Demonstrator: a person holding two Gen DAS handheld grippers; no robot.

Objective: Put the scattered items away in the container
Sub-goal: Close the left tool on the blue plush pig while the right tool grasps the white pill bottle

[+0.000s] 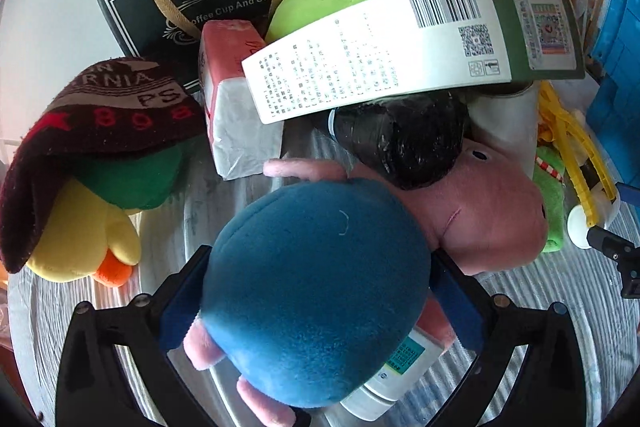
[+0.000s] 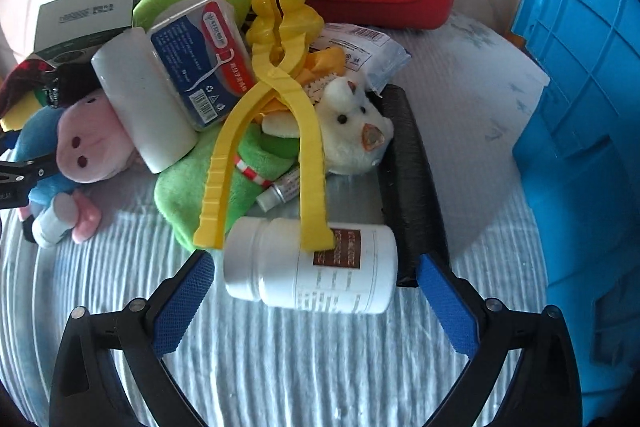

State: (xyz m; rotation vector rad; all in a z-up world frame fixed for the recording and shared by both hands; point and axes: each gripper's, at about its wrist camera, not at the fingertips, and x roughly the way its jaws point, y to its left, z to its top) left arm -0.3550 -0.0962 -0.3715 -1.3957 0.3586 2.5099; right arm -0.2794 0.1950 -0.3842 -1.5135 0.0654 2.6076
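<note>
Left fingers [image 1: 316, 291] pinch pig plush [image 1: 316, 303]; right fingers [image 2: 314, 301] spread over ribbed cloth [image 2: 280, 359].

We see both views in bright, cool daylight, washed almost white beyond the fingertips to the upper left, where the pale surface loses its detail. Soft shadows fall below the fingers in the right wrist view, and the white bottle [image 2: 310, 267] between them shows a mild sheen. Fisheye bending curves the long white box [image 1: 400, 47] ahead of the left fingers, black vignette rings every corner, and edges smear slightly.
</note>
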